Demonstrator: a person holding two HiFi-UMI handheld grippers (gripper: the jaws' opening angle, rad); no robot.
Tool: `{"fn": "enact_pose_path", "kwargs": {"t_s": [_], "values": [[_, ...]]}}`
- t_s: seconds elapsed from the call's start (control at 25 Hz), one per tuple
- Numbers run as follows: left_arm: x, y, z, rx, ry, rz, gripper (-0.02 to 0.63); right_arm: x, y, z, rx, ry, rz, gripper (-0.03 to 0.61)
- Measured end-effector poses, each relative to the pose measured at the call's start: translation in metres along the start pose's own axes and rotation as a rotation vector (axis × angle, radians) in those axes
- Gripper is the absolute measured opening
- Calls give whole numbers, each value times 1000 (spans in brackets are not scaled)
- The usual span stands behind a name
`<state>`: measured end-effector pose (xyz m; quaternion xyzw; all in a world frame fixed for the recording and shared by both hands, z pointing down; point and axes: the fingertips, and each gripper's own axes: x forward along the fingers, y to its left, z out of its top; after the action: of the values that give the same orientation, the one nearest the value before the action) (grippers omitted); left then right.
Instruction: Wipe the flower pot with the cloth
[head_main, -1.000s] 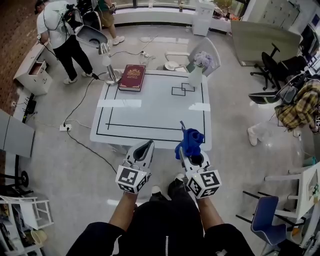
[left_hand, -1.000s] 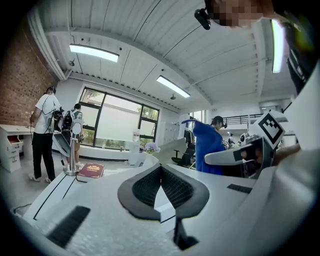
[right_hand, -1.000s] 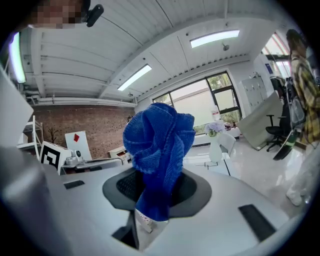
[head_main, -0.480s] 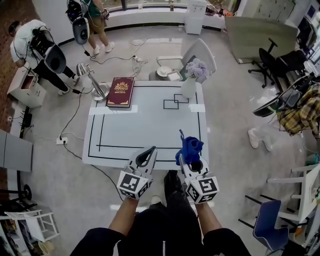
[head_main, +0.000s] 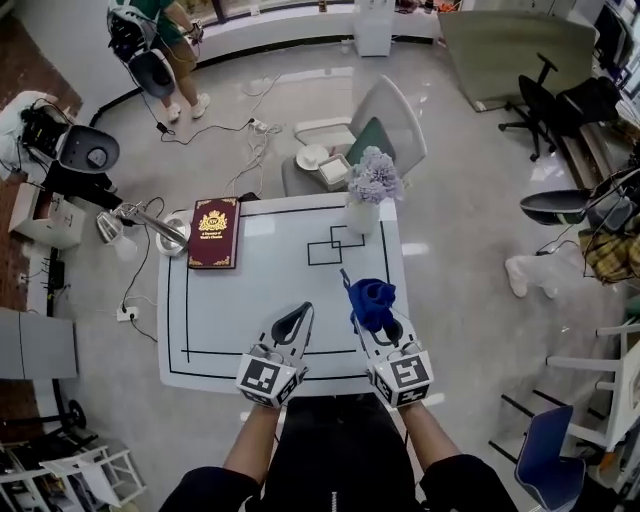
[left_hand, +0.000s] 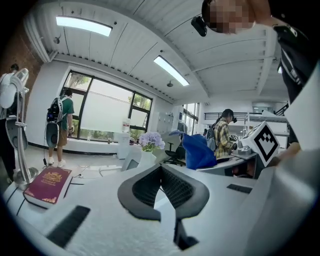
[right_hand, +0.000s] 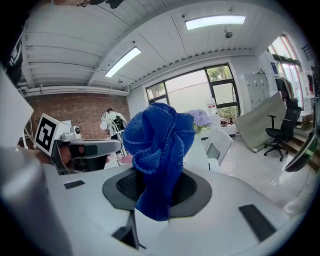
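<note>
A white flower pot (head_main: 361, 216) with pale purple flowers (head_main: 374, 178) stands at the far right edge of the white table (head_main: 260, 290); it shows small in the left gripper view as the pot (left_hand: 146, 159) and behind the cloth in the right gripper view. My right gripper (head_main: 372, 318) is shut on a bunched blue cloth (head_main: 371, 301), held over the table's near right part, well short of the pot. The cloth (right_hand: 158, 150) fills the right gripper view. My left gripper (head_main: 291, 322) is shut and holds nothing; its jaws (left_hand: 161, 186) meet.
A dark red book (head_main: 214, 233) lies at the table's far left, beside a desk lamp (head_main: 150, 228). A white chair (head_main: 375, 125) stands behind the pot. People stand at the back left. Black tape lines mark the tabletop. Office chairs (head_main: 545, 110) are at the right.
I have stepped closer: the table has slid toward me and both grippers now hang over its near edge. The cloth stays in the right gripper.
</note>
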<state>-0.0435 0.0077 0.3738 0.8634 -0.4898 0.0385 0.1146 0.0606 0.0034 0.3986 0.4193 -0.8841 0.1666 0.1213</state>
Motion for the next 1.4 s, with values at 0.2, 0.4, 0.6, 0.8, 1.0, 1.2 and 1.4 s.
{"fn": "enact_pose_path", "kwargs": {"t_s": [0.2,0.4,0.6,0.8,1.0,1.2,1.4], "values": [[54,21,-9,-2,26,-2,6,40,-62,-10,-30,39,-74,112],[118,44,-20,-19,36,-39,5,89,-118,-14,-30,38,-116,113],[161,53,-40,-31,46,-89,5,131,-173,-24,-23,64,-171,112],[173,57,-65,-45,86,-111,5,162,-209,-18,17,45,-179,112],[171,57,-87,-68,137,-118,6,187,-216,-10,1,41,-104,112],[172,57,-93,-75,168,-126,6,200,-226,-50,54,191,-65,112],[174,59,-96,-77,185,-120,5,189,-232,-29,43,118,-96,112]]}}
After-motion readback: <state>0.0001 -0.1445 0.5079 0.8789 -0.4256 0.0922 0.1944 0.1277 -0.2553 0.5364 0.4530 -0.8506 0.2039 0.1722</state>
